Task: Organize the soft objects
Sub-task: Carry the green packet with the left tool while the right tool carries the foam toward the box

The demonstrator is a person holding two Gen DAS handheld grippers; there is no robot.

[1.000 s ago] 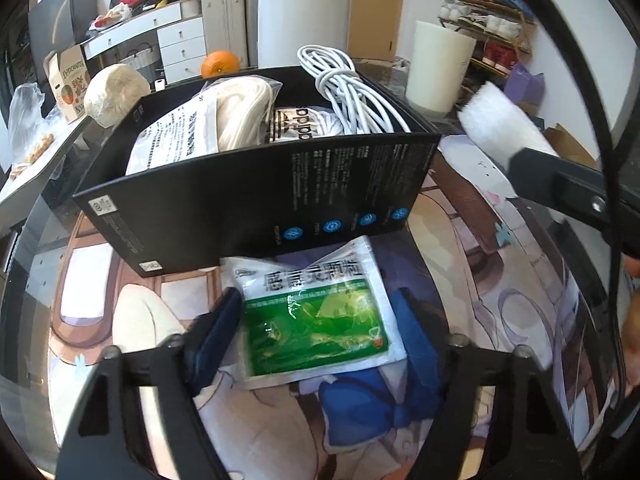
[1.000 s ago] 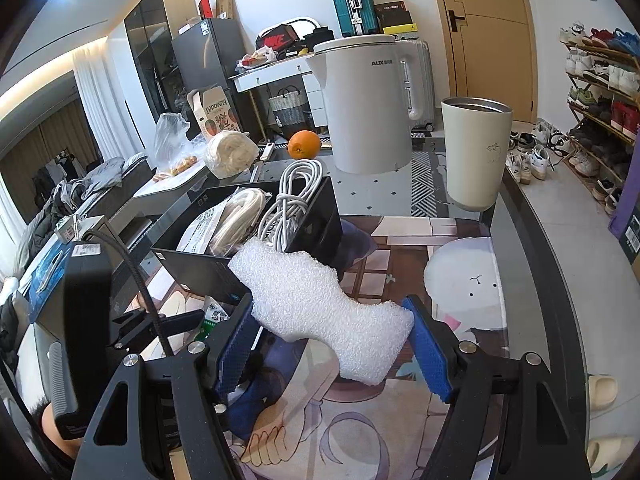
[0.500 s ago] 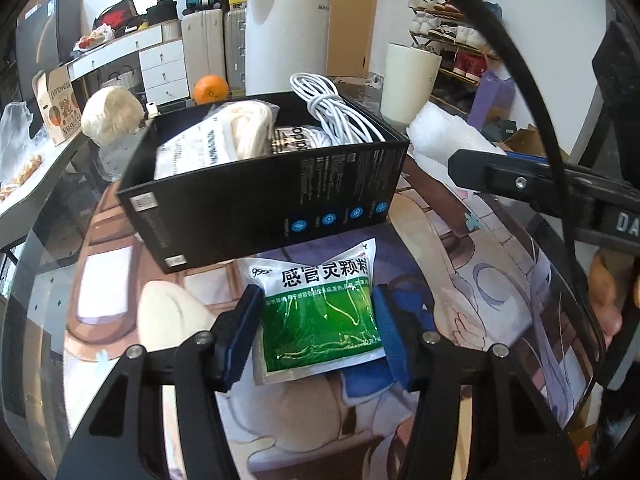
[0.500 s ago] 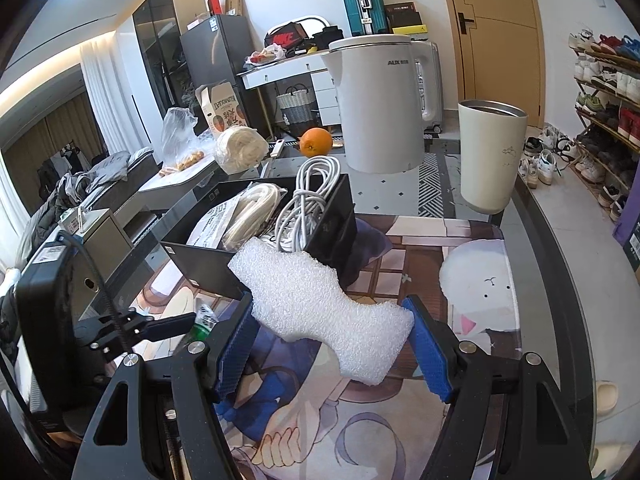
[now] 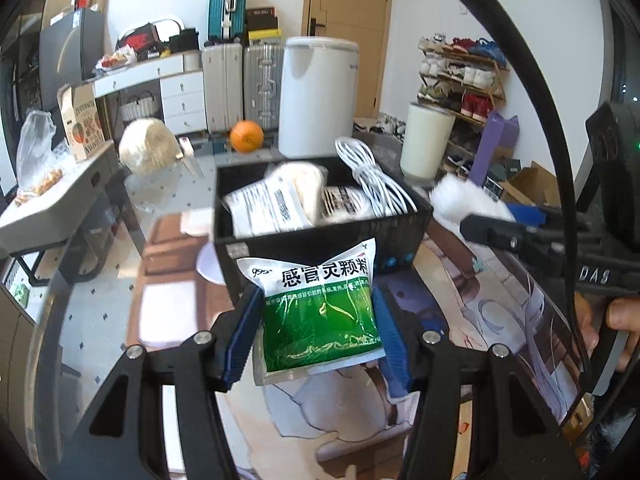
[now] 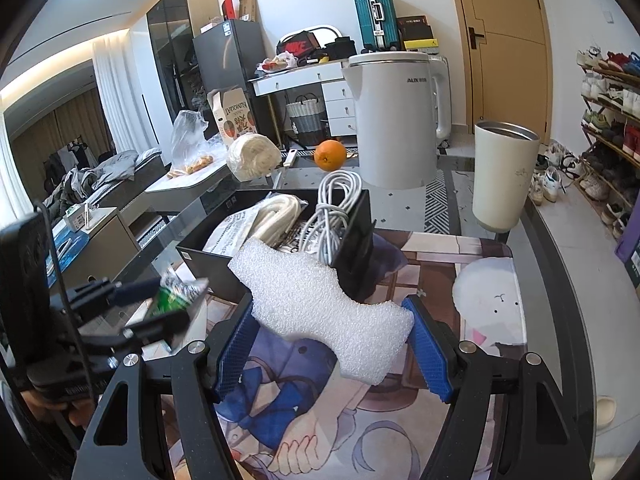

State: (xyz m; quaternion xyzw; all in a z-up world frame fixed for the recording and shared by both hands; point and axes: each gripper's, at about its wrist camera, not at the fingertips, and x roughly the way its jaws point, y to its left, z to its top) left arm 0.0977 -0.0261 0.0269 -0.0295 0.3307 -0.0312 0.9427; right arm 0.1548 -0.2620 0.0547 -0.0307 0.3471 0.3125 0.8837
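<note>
While both hand-held tools hover over a glass-topped surface (image 6: 560, 280) covered by a cartoon-print mat (image 6: 304, 432), each one carries a soft item. The left gripper (image 5: 318, 330) has its blue-padded jaws partly closed against the two side edges of a green and white medicine sachet (image 5: 320, 320), which is lifted clear of the mat and hangs just in front of the near wall of a black box (image 5: 320, 240). The right gripper (image 6: 332, 344) has its jaws set fairly wide and pressed on the ends of a white foam piece (image 6: 320, 308), held in the air near the box's right-hand corner. Inside the open box lie a white printed packet (image 5: 268, 208), a bundle of cream rope (image 6: 276, 212) and a coiled white cable (image 5: 372, 184). Behind the box, on the same surface, stand a white kettle (image 6: 396, 120), an orange (image 6: 330, 155) and a cream tumbler (image 6: 502, 176), well apart from one another. A person's fingers (image 5: 624, 316) show at the right edge of the left view, wrapped around the other tool's handle.
</note>
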